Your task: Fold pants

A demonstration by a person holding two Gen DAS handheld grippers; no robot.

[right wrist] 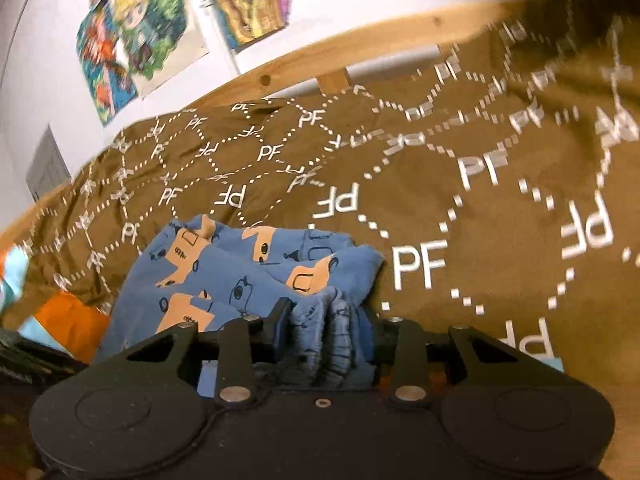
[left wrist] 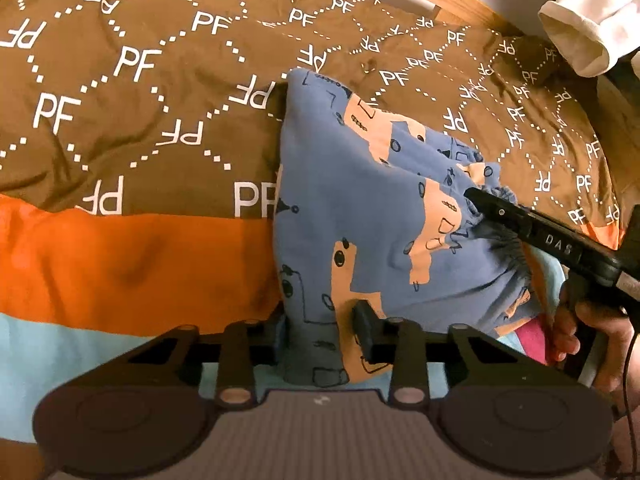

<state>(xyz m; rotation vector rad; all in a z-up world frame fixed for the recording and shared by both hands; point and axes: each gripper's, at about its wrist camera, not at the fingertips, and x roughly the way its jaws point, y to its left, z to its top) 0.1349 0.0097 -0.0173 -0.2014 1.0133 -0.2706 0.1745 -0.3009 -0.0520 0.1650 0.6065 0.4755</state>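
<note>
Left wrist view: pinching the blue printed pants between the left tongs, right tongs clamped on the bunched waistband; best lifted evenly, kept taut, then laid ahead of both onto the brown duvet.
</note>
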